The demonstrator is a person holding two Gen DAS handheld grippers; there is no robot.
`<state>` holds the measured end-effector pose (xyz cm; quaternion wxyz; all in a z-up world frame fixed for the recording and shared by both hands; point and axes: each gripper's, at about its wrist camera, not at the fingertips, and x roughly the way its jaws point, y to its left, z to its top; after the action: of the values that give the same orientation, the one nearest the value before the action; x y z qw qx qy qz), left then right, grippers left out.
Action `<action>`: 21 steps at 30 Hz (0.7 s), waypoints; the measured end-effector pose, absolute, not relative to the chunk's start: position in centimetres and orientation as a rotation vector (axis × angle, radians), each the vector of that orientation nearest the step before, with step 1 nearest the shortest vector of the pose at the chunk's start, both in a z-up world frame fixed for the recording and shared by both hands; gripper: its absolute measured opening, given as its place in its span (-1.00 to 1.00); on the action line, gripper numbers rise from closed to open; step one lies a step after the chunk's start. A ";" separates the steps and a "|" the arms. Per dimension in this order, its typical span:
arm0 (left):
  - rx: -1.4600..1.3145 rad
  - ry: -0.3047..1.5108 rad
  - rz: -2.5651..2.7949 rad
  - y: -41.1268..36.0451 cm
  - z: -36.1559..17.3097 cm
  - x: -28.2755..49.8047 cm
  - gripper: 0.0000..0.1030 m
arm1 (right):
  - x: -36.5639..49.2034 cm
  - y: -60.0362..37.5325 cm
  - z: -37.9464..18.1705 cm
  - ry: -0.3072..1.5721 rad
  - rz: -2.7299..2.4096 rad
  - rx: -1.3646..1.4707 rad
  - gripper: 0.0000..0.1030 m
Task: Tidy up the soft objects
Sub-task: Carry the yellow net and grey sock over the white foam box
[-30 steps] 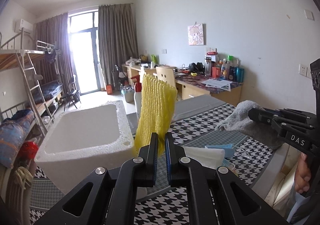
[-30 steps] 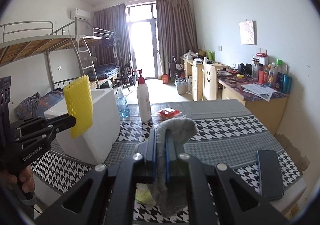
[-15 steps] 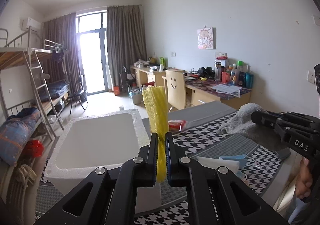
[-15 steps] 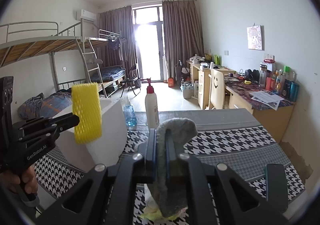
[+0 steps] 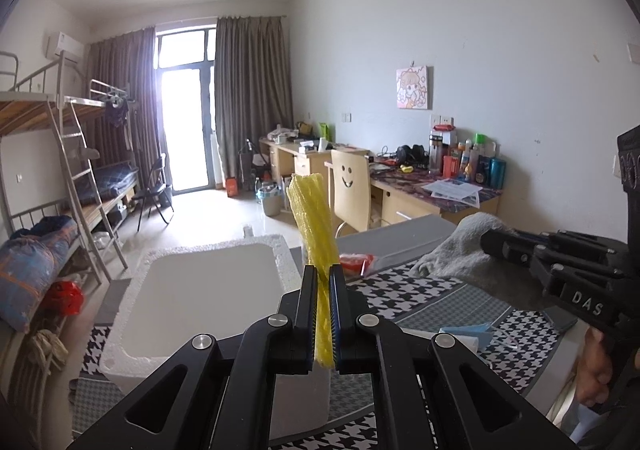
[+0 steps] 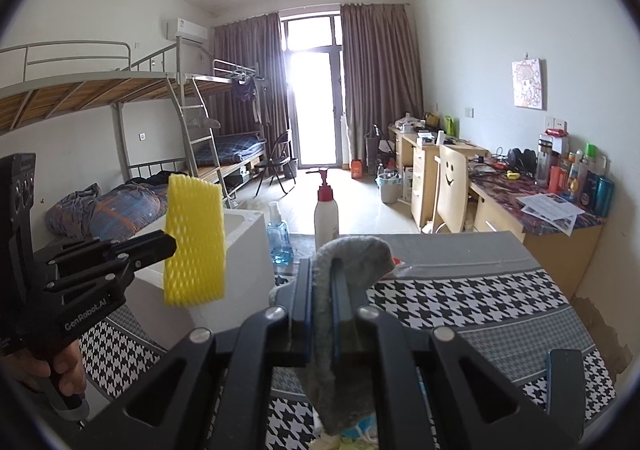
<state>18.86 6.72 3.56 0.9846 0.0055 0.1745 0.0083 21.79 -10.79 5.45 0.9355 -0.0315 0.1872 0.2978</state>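
Yellow foam netting (image 5: 316,234) stands upright in the middle of the left wrist view, clamped between the closed jaws of the left gripper (image 5: 323,314), its top rising above the far rim of a white foam box (image 5: 200,290) that sits at the lower left of the frame. From the right wrist view the same netting (image 6: 195,240) shows broadside at left centre, a flat meshed sleeve pinched at its left edge, hanging in front of the box wall (image 6: 244,250).

A grey cloth (image 6: 344,314) fills the centre of the right wrist view, draped over and squeezed between the closed jaws of the right gripper (image 6: 323,310); its lower end hangs down to the bottom of the frame. In the left wrist view that cloth (image 5: 452,254) appears at right centre, bunched at the tip of the right gripper (image 5: 490,242), which comes in from the right edge with a hand (image 5: 596,374) on its handle at lower right.

The tabletop (image 6: 480,302) wears a black-and-white houndstooth cover. On it, in the upper middle of the right wrist view, a white pump bottle (image 6: 326,209) stands beside a small blue spray bottle (image 6: 279,238), both just right of the box. A dark phone (image 6: 568,374) lies at lower right. A hand (image 6: 60,374) holds the left gripper's handle at lower left.
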 end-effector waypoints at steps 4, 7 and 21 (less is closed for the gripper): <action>0.006 0.335 0.036 7.2 4.2 18.8 -0.88 | 21.7 -10.4 5.8 0.376 0.622 -0.067 -0.80; 0.005 0.326 0.050 7.6 4.5 18.6 -0.88 | 21.7 -10.1 6.1 0.368 0.631 -0.069 -0.80; -0.004 0.324 0.150 9.5 4.8 18.8 -0.88 | 21.7 -7.8 6.9 0.353 0.695 -0.093 -0.80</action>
<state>18.82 9.51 4.80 0.9841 -0.0018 0.1614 0.0748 21.66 -7.78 6.92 0.9240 -0.0454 0.1718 0.3386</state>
